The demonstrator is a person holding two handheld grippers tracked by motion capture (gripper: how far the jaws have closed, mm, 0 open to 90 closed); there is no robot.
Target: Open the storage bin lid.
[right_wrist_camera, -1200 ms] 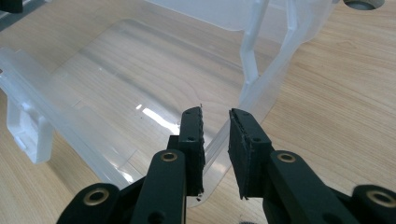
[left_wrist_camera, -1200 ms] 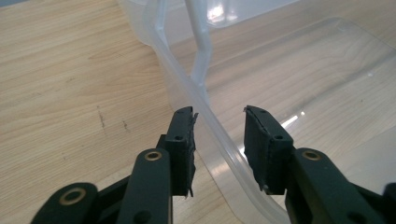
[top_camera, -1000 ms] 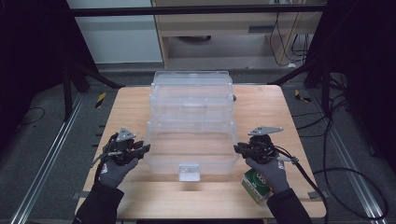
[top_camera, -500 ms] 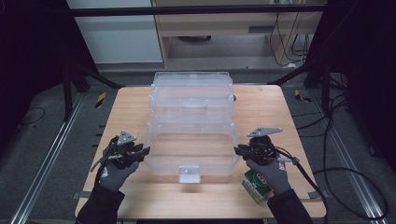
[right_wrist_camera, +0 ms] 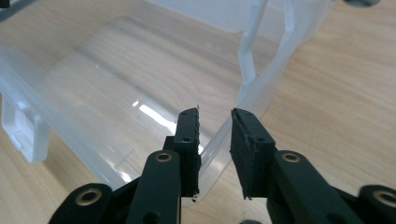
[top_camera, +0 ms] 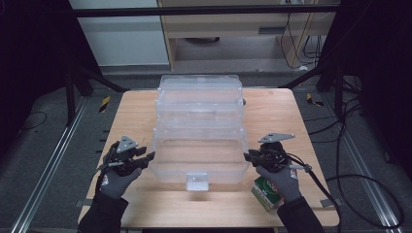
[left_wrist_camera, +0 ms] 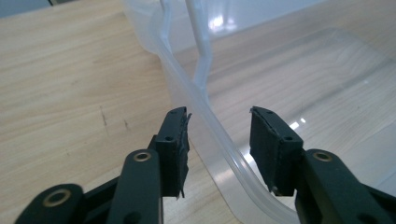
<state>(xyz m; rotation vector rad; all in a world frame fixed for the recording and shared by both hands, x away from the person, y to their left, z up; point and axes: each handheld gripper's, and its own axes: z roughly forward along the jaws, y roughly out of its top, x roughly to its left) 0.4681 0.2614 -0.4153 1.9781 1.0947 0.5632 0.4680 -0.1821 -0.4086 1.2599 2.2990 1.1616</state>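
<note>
On the wooden tabletop (top_camera: 136,116) a clear plastic tiered box (top_camera: 199,121) stands fanned open at the centre, its lowest tray (top_camera: 197,160) nearest the person. It looks light, thin-walled, slick and somewhat flexible, so the stiffer rolled rim is the place to hold. The left tool (top_camera: 145,159) straddles that rim at 1 end, jaws just opening, pads clear. The right tool (top_camera: 248,156) straddles the other end, narrower and also easing open. A green carton (top_camera: 265,193) lies beside it.
</note>
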